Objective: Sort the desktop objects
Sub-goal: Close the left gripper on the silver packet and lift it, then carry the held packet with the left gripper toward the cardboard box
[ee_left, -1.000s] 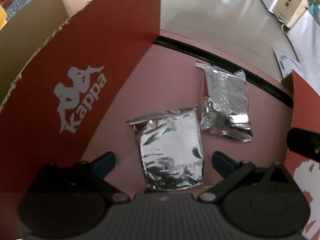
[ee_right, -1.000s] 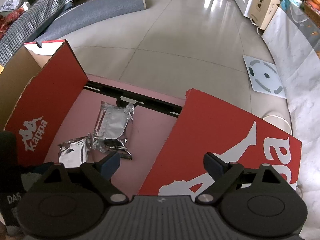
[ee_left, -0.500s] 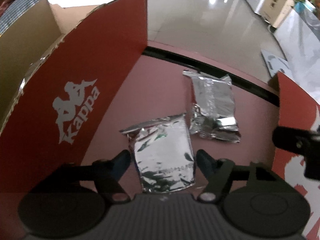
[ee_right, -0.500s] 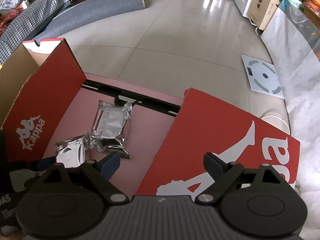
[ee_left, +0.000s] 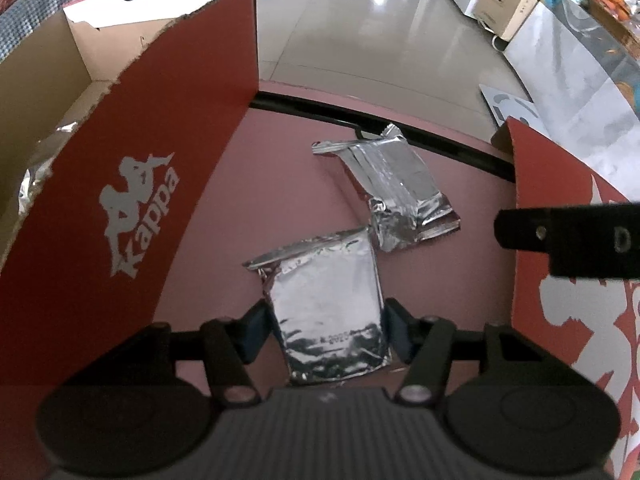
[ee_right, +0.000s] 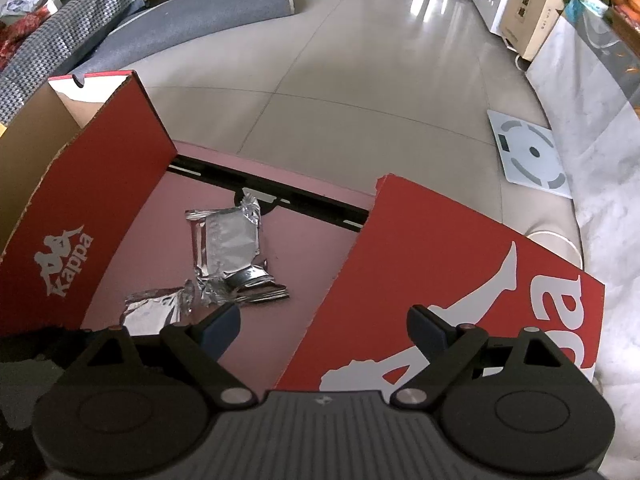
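Foil pouch (ee_left: 328,312) is being pinched by the closing left claw (ee_left: 326,330); grip squarely. Right claw (ee_right: 324,330) is gaping, empty, at three o'clock.

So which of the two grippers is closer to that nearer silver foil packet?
Left. The left gripper has just closed on the nearer foil packet, a pad on each side. The right gripper hangs open beside it, over the red box edge.

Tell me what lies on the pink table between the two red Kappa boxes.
Two silver foil packets: the near packet, with the left gripper closed on it, and the far packet beyond. The left wrist view shows it best.
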`<state>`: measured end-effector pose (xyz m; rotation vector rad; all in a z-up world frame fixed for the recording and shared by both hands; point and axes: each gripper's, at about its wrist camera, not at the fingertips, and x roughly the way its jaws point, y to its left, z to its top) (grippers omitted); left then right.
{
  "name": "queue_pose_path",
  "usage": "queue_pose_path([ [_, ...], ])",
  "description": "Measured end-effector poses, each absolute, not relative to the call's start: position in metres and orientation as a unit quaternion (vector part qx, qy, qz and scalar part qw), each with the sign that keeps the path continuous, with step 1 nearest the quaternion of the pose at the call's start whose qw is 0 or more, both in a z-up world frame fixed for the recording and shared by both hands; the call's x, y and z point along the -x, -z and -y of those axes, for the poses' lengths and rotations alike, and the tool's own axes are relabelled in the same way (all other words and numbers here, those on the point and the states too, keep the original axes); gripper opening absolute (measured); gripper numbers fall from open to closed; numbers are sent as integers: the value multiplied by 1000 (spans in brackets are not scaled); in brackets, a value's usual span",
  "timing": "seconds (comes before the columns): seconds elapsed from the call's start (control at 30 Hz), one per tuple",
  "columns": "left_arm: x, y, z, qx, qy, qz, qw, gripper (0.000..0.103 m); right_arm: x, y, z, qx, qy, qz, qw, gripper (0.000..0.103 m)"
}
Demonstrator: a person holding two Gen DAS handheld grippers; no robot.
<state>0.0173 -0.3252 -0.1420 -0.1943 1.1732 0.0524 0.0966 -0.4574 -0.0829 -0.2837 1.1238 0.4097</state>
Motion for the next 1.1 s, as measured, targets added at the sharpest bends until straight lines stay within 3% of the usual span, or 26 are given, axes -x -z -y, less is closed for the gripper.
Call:
queue_pose_path([
  [1.1,37,56,335,-14,58,-448,892,57,-90,78,445,144,-193,-517,822,90],
])
